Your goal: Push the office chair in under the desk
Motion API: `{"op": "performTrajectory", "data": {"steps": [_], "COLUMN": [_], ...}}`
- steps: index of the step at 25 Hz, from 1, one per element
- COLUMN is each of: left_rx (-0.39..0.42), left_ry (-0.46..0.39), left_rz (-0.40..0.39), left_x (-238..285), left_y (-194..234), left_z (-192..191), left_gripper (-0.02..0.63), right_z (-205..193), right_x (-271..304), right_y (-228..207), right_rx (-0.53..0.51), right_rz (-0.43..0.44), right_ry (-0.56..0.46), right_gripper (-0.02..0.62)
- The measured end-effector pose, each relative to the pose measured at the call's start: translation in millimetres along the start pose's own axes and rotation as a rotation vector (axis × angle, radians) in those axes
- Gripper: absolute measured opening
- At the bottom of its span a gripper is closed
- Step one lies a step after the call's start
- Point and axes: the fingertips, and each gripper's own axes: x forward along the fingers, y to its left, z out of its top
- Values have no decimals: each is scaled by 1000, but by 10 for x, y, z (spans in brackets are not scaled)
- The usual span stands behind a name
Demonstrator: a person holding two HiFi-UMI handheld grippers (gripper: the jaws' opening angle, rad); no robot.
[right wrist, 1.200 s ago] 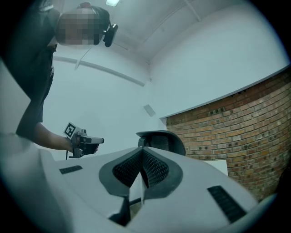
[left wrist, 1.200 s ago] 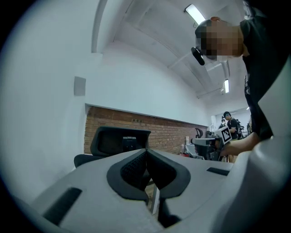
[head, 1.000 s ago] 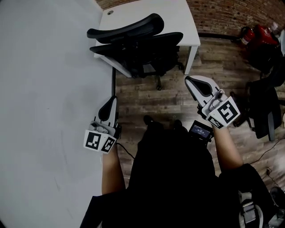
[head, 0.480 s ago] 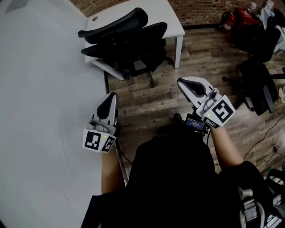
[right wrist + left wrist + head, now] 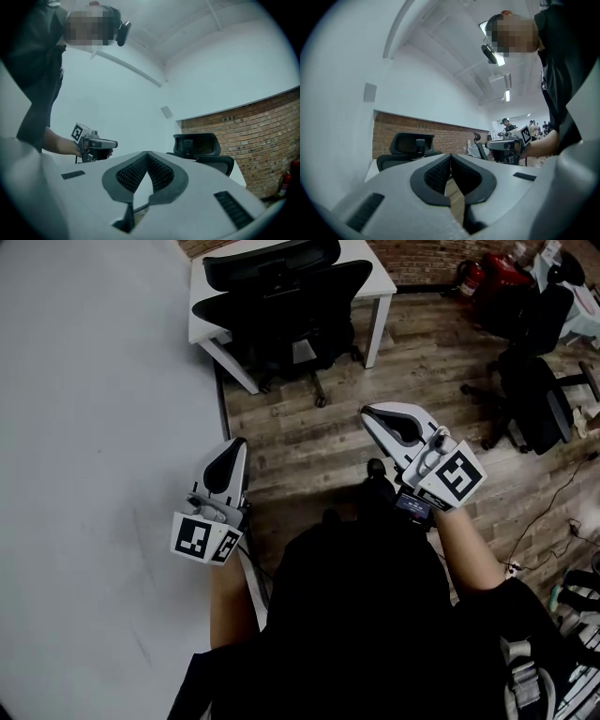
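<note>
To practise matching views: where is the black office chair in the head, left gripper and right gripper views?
Head view: office chair top centre.
Left gripper view: office chair left of centre.
Right gripper view: office chair right of centre.
Shared landmark: brick wall behind it.

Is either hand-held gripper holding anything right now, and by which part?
Nothing is held: the left hand-held gripper and the right hand-held gripper are both shut and empty, apart from the office chair.

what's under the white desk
The black office chair sits partly under the white desk; one base leg pokes out onto the wood floor. The desktop and the chair's back cover whatever lies deeper underneath.
</note>
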Motion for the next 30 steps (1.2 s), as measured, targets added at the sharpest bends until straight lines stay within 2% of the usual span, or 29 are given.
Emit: {"op": "performTrajectory", "data": {"steps": [4, 10, 14, 23, 30], "left_rx": [-34, -41, -30, -10, 43], "left_ry": [-4, -33, -40, 18, 50], "left_rz": [-100, -145, -164, -196, -214], "left_x": [-110, -117, -108, 74, 193], "left_y": [-222, -413, -580, -1079, -1508], "left_z": [-165, -160, -128, -102, -85], "left_gripper": [15, 15, 15, 15, 15], "right_z": [-42, -140, -105, -112, -21], "right_x": [-158, -396, -417, -695, -937], "right_y": [261, 482, 551, 538, 456], "right_rx": [0, -16, -29, -10, 13], "right_rz": [-42, -81, -31, 52, 112], "right_ry": [20, 111, 114, 116, 41], "right_gripper": [8, 8, 8, 8, 6]}}
